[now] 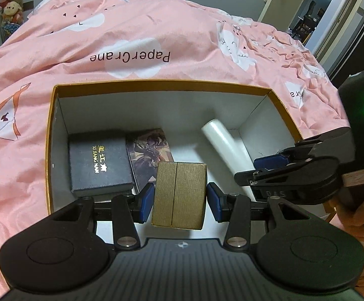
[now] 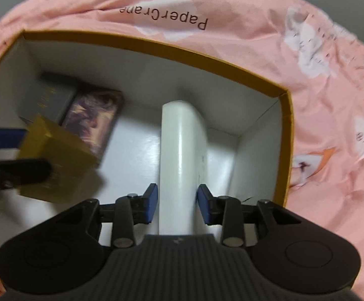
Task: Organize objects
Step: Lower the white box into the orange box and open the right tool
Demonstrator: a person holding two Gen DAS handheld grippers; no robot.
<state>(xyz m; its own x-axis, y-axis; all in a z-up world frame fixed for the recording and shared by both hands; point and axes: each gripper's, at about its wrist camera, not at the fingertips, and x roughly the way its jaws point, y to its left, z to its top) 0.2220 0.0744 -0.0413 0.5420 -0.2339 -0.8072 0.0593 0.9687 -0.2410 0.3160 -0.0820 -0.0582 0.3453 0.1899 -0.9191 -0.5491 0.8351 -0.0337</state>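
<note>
Both grippers reach down into an open orange-rimmed box (image 1: 47, 135) that sits on a pink bedspread (image 1: 156, 32). The left gripper (image 1: 180, 197) has its jaws pinching a gold box (image 1: 179, 195) at the lower centre of the left wrist view, a blue pad against each side. It looks to hang a little above the white floor, though contact underneath is hidden. Left of it lie a black case (image 1: 99, 161) with gold lettering and, beside that, a picture card (image 1: 149, 153).

The right gripper (image 2: 178, 205) straddles a white roll (image 2: 182, 155) at the centre of the right wrist view. Its jaws stand spread, with thin gaps between pads and roll on both sides, so the roll seems let go and leaning toward the far right corner of the box.

The step in hand looks like setting both items down. For the gold box, I would lower it straight into the bare patch between the card and the roll, keeping it square to the black case, and spread the jaws only once its base rests flat. The right gripper should back out along the roll's axis so a pad does not drag it. The two grippers are close at the right of the left wrist view; withdrawing one at a time would avoid a knock
</note>
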